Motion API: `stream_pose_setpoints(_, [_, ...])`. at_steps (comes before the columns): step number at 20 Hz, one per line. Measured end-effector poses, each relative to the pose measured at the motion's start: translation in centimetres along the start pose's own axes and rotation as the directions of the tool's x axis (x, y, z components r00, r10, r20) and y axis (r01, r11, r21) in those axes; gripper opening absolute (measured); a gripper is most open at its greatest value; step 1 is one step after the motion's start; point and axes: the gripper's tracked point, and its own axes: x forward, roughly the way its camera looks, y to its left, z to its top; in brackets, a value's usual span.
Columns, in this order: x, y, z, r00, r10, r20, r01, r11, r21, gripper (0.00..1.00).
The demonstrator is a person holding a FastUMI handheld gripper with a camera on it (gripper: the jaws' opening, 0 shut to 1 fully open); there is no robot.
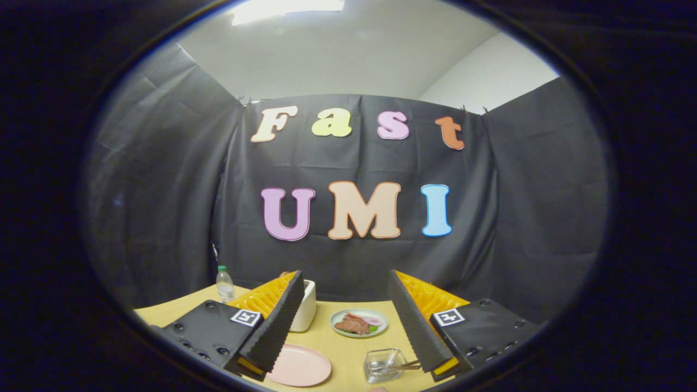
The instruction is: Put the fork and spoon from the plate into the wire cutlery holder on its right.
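A pink plate (298,366) lies on the tan table (348,348) below my left finger, and the part of it I see is bare. To its right stands the small wire cutlery holder (384,363). Metal cutlery (404,367) rests in it, with a handle reaching toward my right finger; I cannot tell fork from spoon. My gripper (344,274) is raised above the table and stands open, with nothing between its fingers. The plate and holder sit low between the two fingers, well below their tips.
A white plate of food (359,323) sits farther back on the table, between the fingers. A white container (305,311) stands behind the left finger, and a water bottle (224,284) at the table's far left corner. Black cloth walls surround the table.
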Motion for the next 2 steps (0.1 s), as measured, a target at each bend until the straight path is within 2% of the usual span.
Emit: stream_pose_setpoints(2, [-0.22,-0.20,-0.14,1.000,-0.007,-0.008,0.007,1.000,-0.010,0.98])
